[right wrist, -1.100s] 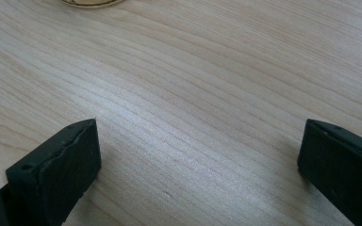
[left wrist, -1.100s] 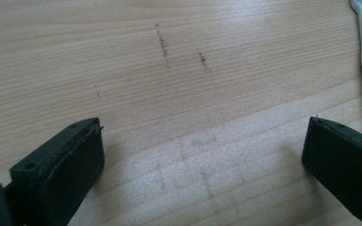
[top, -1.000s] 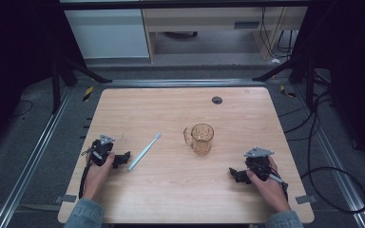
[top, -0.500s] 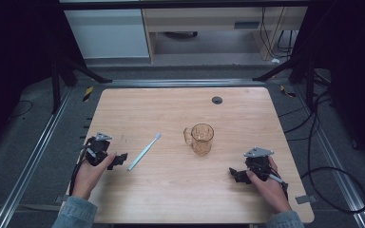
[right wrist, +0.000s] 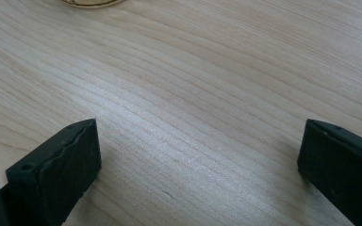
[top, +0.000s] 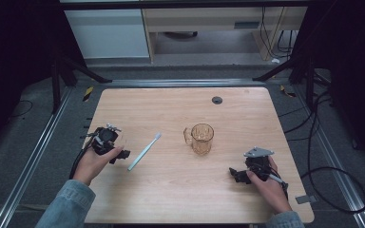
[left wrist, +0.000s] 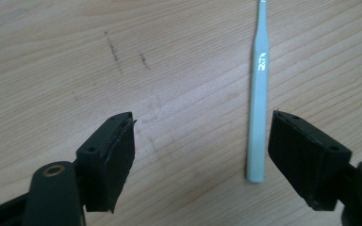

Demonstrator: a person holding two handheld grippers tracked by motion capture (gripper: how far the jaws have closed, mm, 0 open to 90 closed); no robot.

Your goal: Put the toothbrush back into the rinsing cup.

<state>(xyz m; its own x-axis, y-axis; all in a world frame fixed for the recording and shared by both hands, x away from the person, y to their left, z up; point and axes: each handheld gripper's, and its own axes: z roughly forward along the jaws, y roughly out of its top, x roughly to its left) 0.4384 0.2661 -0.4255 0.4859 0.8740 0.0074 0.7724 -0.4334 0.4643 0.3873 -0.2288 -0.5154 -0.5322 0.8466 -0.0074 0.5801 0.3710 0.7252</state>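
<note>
Leftmost, the left claw [top: 122, 154] sits low over the worktop [top: 171, 190] in the person's left hand [top: 92, 163], its jaws spread wide with nothing between them. In the left gripper view the left claw [left wrist: 202, 150] shows two black, blocky jaws with flat inner faces, and the butt end of the toothbrush [left wrist: 258, 94] lies just inside the right-hand jaw, not touching either one.

One toothbrush [top: 144, 152] lies flat on the wood just beside that claw. It is slim, straight and pale blue-green, apparently plastic, with small white lettering on the handle. Its long axis runs diagonally: the handle end is nearer the person and to the left, the head points away and to the right, toward the cup.

One cup [top: 202, 138] stands upright near the middle of the worktop, of clear amber glass or plastic, round, with its handle on the left side. It is apart from the toothbrush.

At the right, the right claw [top: 234, 173] rests low by the near edge in the right hand [top: 268, 187]. Seen in the right gripper view, the right claw [right wrist: 198, 160] has its jaws wide apart over bare, pale, fine-grained wood.
</note>
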